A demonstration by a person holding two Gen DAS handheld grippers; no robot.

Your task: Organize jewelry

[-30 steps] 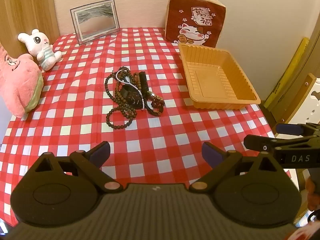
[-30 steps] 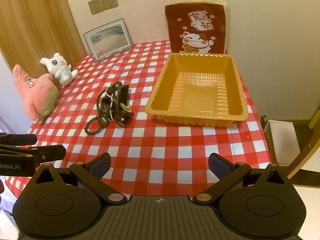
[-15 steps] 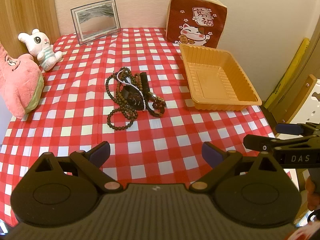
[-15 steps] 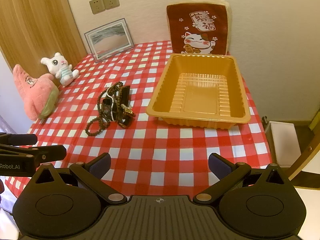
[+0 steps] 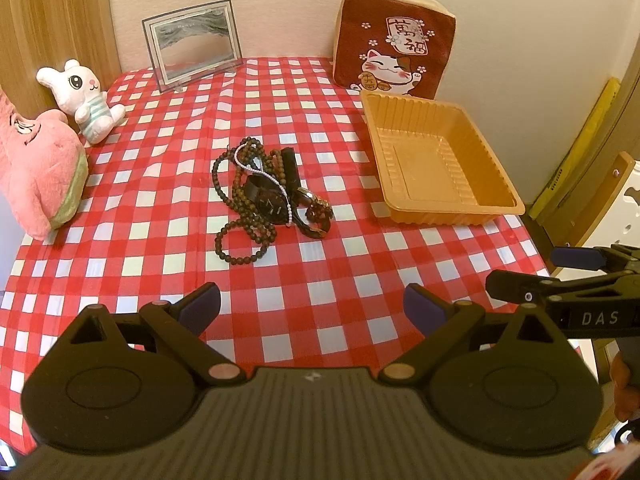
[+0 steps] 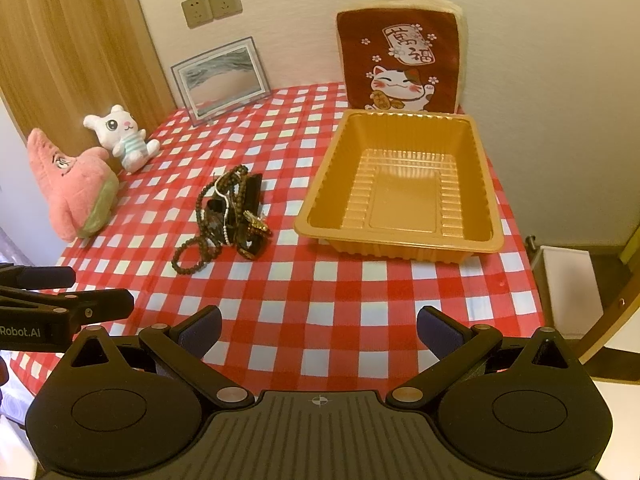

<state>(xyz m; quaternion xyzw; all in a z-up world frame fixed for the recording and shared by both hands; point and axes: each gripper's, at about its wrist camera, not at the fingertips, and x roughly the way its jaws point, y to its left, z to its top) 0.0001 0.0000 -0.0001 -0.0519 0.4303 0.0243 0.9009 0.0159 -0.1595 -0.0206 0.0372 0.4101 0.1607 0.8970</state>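
Observation:
A tangled pile of jewelry [image 5: 268, 200] [image 6: 228, 216] lies mid-table on the red checked cloth: dark wooden bead strings, a black watch, a thin white bead strand and a gold-toned piece. To its right stands an empty orange plastic tray [image 5: 436, 160] [image 6: 400, 184]. My left gripper [image 5: 312, 308] hovers open over the near part of the table, well short of the pile. My right gripper [image 6: 320, 326] is open too, near the front edge, with nothing between its fingers. Each gripper shows at the edge of the other's view.
A pink plush [image 5: 36, 172] and a white bunny plush [image 5: 84, 100] sit at the left. A framed picture [image 5: 192, 44] and a lucky-cat cushion [image 5: 396, 44] lean against the back wall. A wooden chair [image 5: 600, 200] stands off the table's right edge.
Both views have shifted only slightly; the grippers drifted a little toward the table. The jewelry and tray have not moved.

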